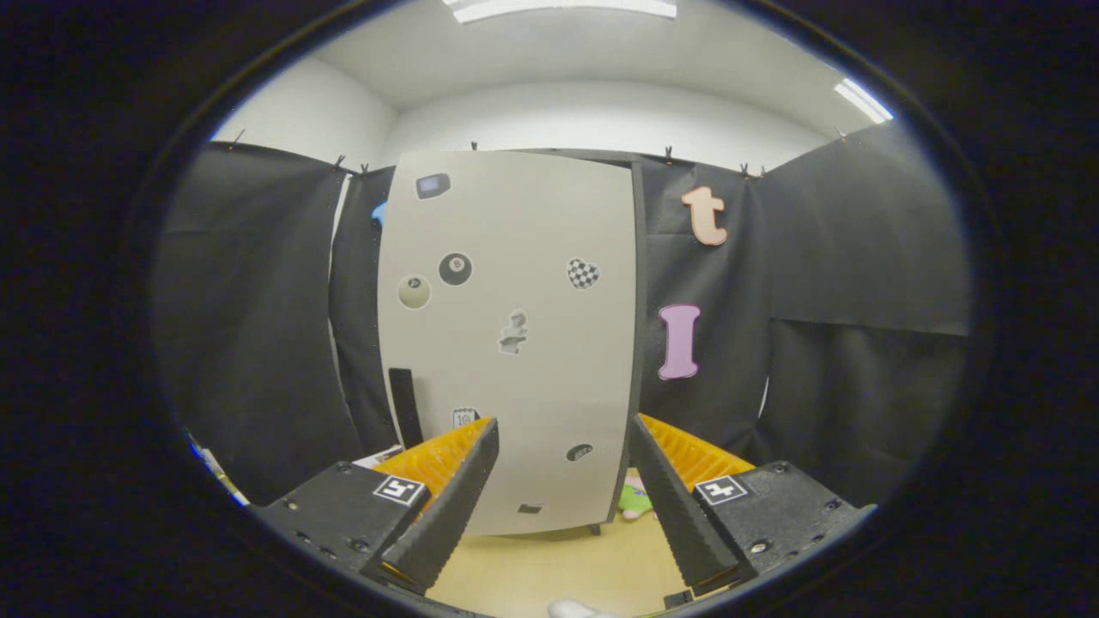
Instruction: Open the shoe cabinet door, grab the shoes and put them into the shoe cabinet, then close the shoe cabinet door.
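The gripper (562, 489) stood with its fingers spread wide and nothing between them — aimed at the shoe cabinet (511, 343), whose pale stickered door (549, 369) lay flat and seemingly closed, its dark handle (405, 408) beyond the left finger. That fitted either a door waiting to be opened or one shut again with the job over, so any pull would want the handle squarely between both fingers. A small green-and-pink thing (635, 500) on the floor by the cabinet's foot was perhaps a shoe — too hidden to say.
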### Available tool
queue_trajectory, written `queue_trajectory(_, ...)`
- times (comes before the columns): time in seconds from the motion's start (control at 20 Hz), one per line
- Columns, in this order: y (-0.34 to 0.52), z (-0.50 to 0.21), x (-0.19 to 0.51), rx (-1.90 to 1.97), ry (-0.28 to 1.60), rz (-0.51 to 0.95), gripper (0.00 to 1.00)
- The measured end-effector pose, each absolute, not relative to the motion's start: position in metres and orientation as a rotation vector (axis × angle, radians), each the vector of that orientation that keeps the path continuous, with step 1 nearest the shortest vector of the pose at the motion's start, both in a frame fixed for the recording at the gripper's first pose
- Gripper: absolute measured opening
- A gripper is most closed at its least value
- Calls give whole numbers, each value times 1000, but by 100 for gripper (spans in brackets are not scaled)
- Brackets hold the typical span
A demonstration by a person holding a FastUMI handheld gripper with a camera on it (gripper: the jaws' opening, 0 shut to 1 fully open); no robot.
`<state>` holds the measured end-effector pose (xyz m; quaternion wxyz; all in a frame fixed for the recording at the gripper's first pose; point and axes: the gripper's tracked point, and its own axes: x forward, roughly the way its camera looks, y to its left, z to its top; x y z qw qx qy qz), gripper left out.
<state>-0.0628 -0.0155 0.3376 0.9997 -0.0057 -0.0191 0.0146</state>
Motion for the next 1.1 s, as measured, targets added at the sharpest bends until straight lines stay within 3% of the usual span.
queue_trajectory(0.4,-40,336,-76,20,-37,-30,99)
queue_trajectory(1.1,-38,335,-72,15,-28,-12,99)
